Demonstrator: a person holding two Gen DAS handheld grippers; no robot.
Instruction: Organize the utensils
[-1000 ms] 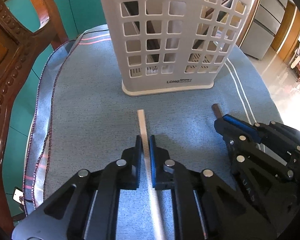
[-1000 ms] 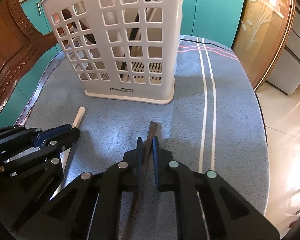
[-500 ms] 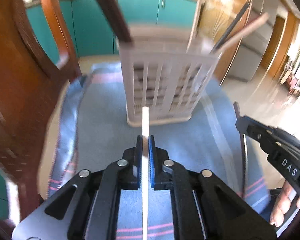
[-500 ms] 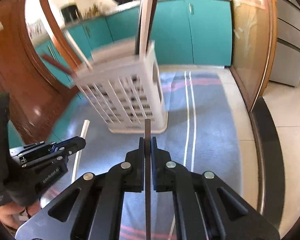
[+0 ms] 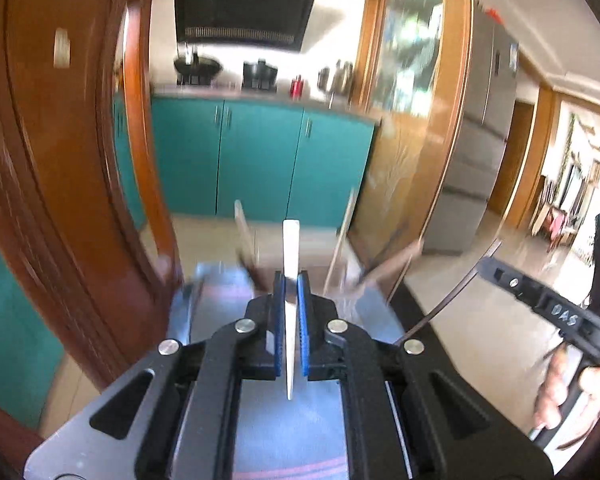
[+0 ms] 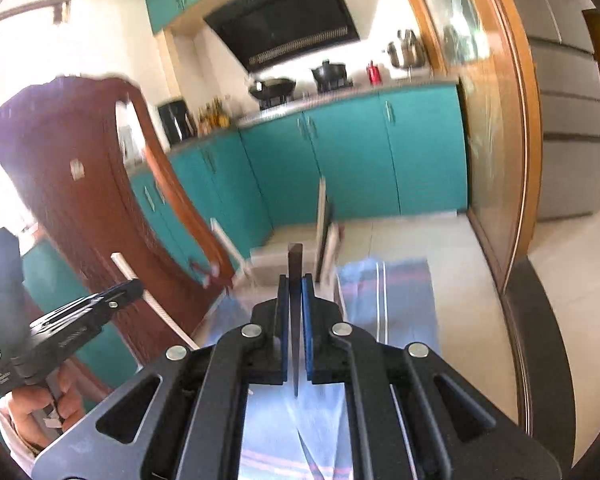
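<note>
Above the white basket (image 6: 288, 260), which stood blurred at the far end of a blue cloth (image 6: 404, 300) with several sticks already poking out of its top, both grippers hung in the air. To the left of the basket a carved brown chair back (image 6: 80, 208) rose, with teal cupboards (image 6: 340, 160) behind the basket.

On the left of the basket's near side, the left gripper (image 5: 291, 284) had its jaws closed almost fully on a pale chopstick (image 5: 291, 248), gripped partway along, its blunt end pointing forward over the basket.

Just to the right of it, the right gripper (image 6: 295, 286) had its jaws pinched shut on a dark chopstick (image 6: 295, 258), likewise held partway along and aimed toward the basket.

The step in hand appeared to be the carry, with each chopstick lifted clear and on its way to the basket. The next move would probably call for bringing each tip over the basket's open top, tilting it downward among the sticks standing there, and only then letting go.
</note>
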